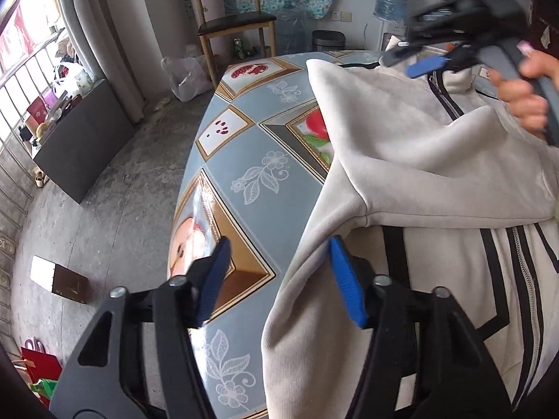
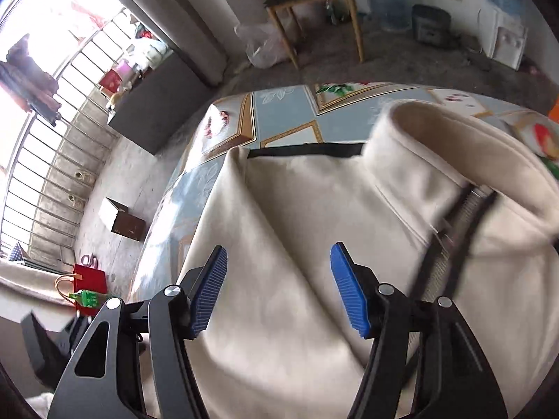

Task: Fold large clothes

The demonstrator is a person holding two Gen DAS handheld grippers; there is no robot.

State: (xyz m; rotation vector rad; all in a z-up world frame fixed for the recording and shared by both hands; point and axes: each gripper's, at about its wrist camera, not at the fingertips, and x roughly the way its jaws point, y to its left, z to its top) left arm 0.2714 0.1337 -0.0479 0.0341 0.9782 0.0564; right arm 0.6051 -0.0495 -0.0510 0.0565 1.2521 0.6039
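Cream zip-up jacket (image 1: 419, 160): soft, napped fleece with black stripe trim and a metal-toothed zipper (image 1: 525, 272); it lies spread on the table, one sleeve folded across the chest, stand-up collar (image 2: 450, 146) curling upward.

Table (image 1: 244, 160): glossy blue oilcloth, printed with gilt picture frames, fruit and white flowers.

Left gripper (image 1: 279, 272): black plastic arms, ribbed blue pads, jaws partly apart over the jacket's side edge, pinching nothing.

Right gripper (image 2: 279, 279): same build, jaws apart above smooth cloth, empty; a hand (image 1: 524, 101) grips its handle.
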